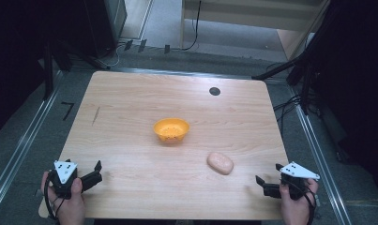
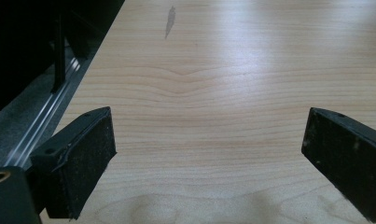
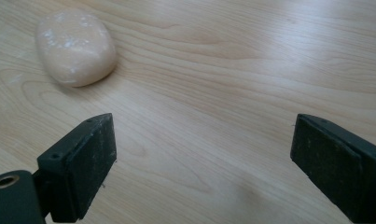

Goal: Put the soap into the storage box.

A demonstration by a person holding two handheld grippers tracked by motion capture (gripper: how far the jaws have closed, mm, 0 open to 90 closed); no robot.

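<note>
Both grippers waited at the near edge of the table, jaws spread and empty, with a pale lump and an orange bowl out ahead.

The right gripper (image 1: 266, 185) sat at about five o'clock on the table (image 1: 130, 98), the left gripper (image 1: 94, 173) at about seven, each with bare wood between its jaws. The pale, rounded lump (image 1: 220, 163) lay on the wood at roughly ten o'clock from the right gripper, near it but apart; the orange bowl (image 1: 171, 130) stood near the table's middle, at about eleven o'clock from the lump and well clear of it. My guess was that the lump was meant for the bowl. It looked smooth and soft, so a hard squeeze could dent it, while an off-centre pinch on its curved flank could squirt it sideways across the wood. A low carry could also clip the bowl's rim and tip it.
</note>
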